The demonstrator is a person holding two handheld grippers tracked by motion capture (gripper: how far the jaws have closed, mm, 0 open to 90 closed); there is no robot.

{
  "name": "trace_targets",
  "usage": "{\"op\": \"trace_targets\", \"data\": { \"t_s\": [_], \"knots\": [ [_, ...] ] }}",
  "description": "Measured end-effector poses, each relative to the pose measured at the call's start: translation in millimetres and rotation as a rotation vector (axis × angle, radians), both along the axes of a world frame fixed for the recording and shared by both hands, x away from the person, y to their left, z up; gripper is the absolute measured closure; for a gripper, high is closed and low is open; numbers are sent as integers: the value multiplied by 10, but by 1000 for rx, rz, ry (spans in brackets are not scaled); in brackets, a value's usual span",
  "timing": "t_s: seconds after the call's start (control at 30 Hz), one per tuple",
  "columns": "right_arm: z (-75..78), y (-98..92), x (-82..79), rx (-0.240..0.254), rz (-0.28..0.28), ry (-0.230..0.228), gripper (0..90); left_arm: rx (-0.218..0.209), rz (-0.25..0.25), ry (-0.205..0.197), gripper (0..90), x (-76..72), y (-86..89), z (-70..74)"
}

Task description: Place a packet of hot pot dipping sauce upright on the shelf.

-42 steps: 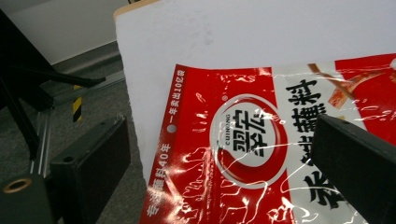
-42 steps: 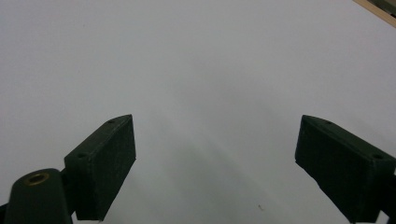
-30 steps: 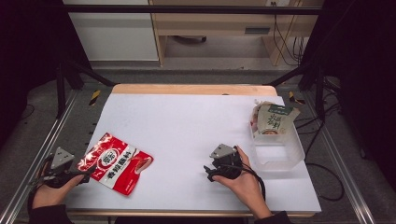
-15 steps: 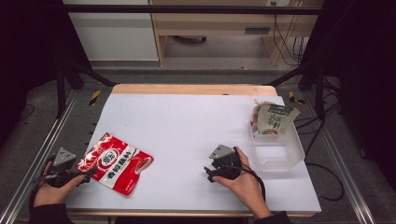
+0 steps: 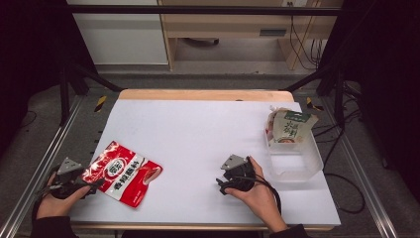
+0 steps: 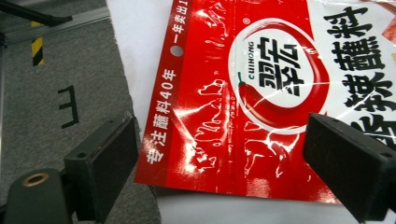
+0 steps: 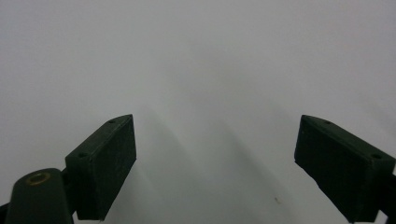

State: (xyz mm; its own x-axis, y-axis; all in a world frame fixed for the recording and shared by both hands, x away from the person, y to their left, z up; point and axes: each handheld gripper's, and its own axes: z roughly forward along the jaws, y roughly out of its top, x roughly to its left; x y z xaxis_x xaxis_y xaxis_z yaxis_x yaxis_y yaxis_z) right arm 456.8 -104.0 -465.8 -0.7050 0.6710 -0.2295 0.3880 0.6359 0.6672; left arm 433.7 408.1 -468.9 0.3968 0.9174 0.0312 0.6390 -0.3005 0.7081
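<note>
Left gripper (image 5: 94, 184) has edged up to the red sachet (image 5: 122, 173) at the table's (image 5: 208, 129) near-left corner, jaws wide, just narrowing, unclamped | right gripper (image 5: 221, 184) idle right of sachet, jaws wide | pickup likely imminent

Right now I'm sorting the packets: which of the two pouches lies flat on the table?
The red pouch, at the table's near left beside the left gripper. The pale, green-topped pouch stands propped in the clear bin instead.

High overview; 2 close cameras face table (image 5: 208, 134).
</note>
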Motion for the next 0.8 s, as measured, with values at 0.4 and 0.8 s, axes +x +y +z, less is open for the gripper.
{"op": "trace_targets", "data": {
  "t_s": [0.4, 0.8],
  "knots": [
    [0, -4, -1, -2, -3, 1, 133, -79, -17, -11, 240, -81, -57, 109],
    [-9, 11, 2, -7, 3, 2, 134, -70, -5, -1, 608, -41, -94, 130]
  ]
}}
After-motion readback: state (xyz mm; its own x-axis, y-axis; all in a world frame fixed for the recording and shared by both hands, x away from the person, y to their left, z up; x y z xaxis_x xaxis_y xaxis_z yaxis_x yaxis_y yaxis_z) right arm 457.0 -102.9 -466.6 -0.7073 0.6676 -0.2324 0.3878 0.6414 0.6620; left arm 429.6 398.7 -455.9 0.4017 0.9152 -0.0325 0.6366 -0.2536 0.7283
